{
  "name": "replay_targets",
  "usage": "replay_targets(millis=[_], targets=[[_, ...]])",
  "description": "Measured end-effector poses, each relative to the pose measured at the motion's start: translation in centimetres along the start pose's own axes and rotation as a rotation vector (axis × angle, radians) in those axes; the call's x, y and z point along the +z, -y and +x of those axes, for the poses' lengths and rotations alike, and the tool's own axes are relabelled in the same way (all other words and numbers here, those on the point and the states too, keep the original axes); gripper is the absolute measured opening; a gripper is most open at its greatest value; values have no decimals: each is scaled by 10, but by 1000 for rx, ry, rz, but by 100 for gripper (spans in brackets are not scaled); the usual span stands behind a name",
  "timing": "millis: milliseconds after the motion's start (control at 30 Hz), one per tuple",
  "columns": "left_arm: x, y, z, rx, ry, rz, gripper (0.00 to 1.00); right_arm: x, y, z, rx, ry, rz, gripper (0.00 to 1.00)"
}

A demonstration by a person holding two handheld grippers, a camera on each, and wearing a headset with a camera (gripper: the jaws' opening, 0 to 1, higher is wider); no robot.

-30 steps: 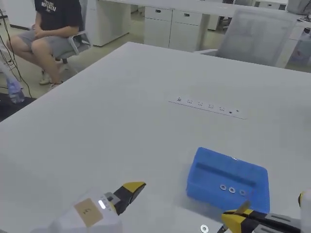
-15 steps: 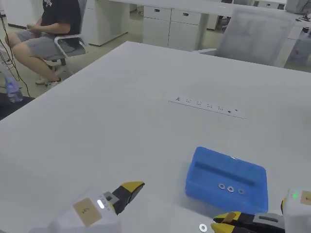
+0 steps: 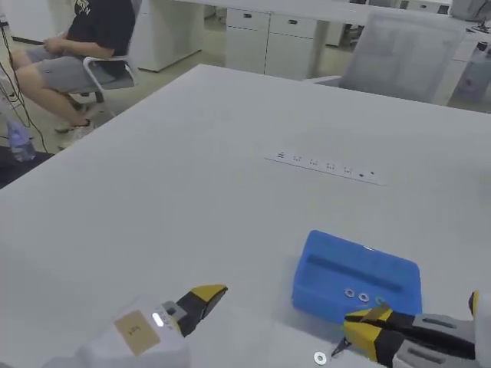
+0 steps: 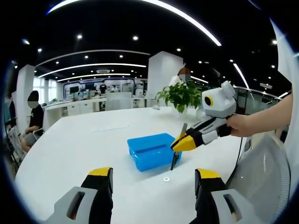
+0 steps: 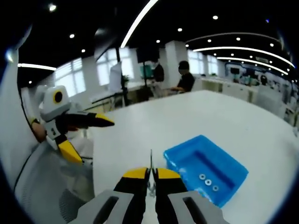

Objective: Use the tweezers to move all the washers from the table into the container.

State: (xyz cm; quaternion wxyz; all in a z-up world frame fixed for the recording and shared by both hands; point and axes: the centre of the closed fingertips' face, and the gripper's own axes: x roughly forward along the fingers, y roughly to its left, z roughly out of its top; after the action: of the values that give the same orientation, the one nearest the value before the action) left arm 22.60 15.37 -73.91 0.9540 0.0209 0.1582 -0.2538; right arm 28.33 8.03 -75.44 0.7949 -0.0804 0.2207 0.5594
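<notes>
Three small steel washers (image 3: pixel 363 296) in the blue plastic container (image 3: pixel 330 249); a fourth washer (image 3: pixel 320 357) remains on the white counter (image 3: pixel 192 199). Right hand-held gripper (image 3: pixel 360 322), clamped on thin metal tweezers (image 4: pixel 174 158), has moved beside it; pickup likely next.

A large white table (image 3: pixel 192 176) spans an open office lit by round ceiling lights (image 4: pixel 135 37). Beyond its far edge stand a grey chair (image 3: pixel 406 57) and white drawer cabinets (image 3: pixel 268 38). A person (image 3: pixel 84 38) sits off its left corner.
</notes>
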Motion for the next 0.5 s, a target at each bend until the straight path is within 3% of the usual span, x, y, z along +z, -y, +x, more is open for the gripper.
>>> replay_targets(millis=[267, 500], targets=[[0, -1, 0, 3, 1, -3, 72, 36, 29, -1, -24, 81, 23, 2], [-1, 0, 0, 0, -4, 0, 71, 42, 50, 17, -41, 97, 70, 2]])
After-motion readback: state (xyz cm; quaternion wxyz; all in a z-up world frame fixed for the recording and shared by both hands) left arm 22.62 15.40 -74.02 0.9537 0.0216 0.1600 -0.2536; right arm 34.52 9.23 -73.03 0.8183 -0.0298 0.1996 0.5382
